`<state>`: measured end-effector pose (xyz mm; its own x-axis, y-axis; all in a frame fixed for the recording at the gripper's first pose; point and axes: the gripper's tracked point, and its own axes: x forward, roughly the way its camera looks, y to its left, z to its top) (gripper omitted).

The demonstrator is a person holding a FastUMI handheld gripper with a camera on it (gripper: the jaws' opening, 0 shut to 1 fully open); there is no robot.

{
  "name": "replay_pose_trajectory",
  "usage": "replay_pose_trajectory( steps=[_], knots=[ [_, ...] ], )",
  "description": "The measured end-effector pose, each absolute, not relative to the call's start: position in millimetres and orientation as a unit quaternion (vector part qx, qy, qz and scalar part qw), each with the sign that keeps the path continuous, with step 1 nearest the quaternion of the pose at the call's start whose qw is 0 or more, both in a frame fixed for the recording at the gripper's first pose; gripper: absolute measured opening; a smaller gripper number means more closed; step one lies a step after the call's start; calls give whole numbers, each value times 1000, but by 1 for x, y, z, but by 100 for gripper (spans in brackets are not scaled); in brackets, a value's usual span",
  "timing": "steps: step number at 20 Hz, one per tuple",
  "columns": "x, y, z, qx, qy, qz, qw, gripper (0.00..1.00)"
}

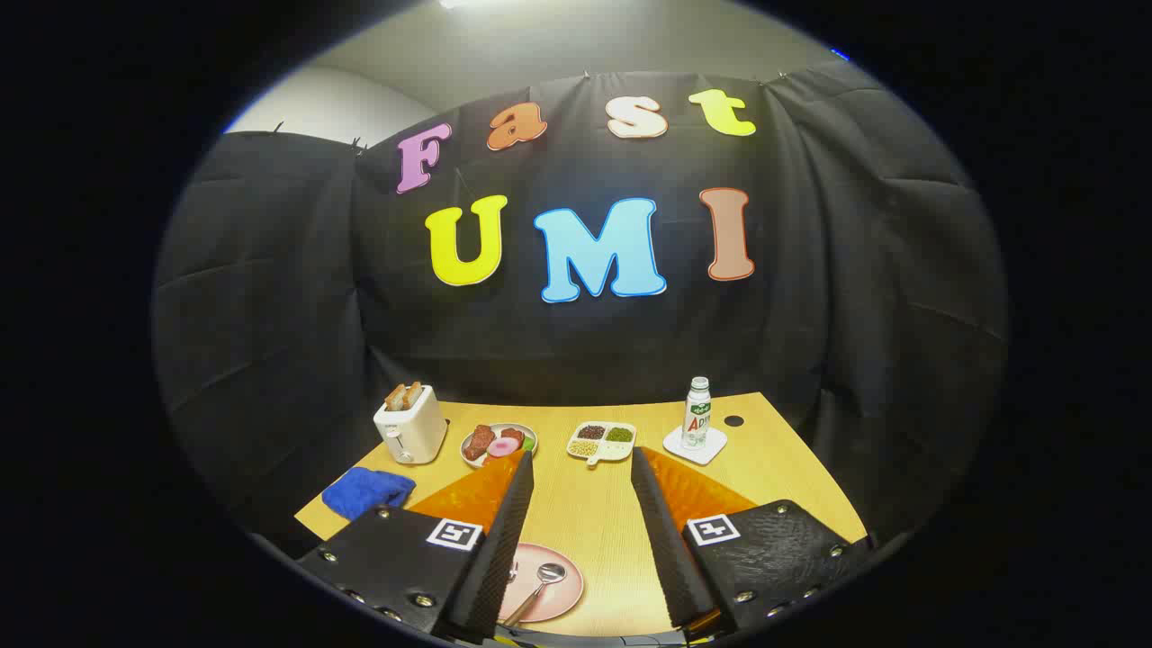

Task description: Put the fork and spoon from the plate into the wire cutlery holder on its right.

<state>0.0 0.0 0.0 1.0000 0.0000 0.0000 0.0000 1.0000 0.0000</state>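
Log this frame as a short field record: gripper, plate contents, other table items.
gripper: open, fingers apart above the table, holding nothing
plate: pink, low between the fingers, partly behind the left finger
spoon: lying on the plate
fork: on the plate, mostly hidden by the left finger
beyond the fingers: toaster, food plate, divided tray, bottle on a coaster
blue cloth: beside the left finger

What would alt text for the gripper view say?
The open gripper hovers over a wooden table, above a pink plate holding a spoon. Beyond sit a toaster, food plates and a bottle.
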Motion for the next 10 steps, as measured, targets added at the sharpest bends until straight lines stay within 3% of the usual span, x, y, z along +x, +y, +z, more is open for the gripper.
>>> replay_pose_trajectory(
  steps=[10],
  knots=[
    [5,8,-14,11,14,3,1000,68]
  ],
)
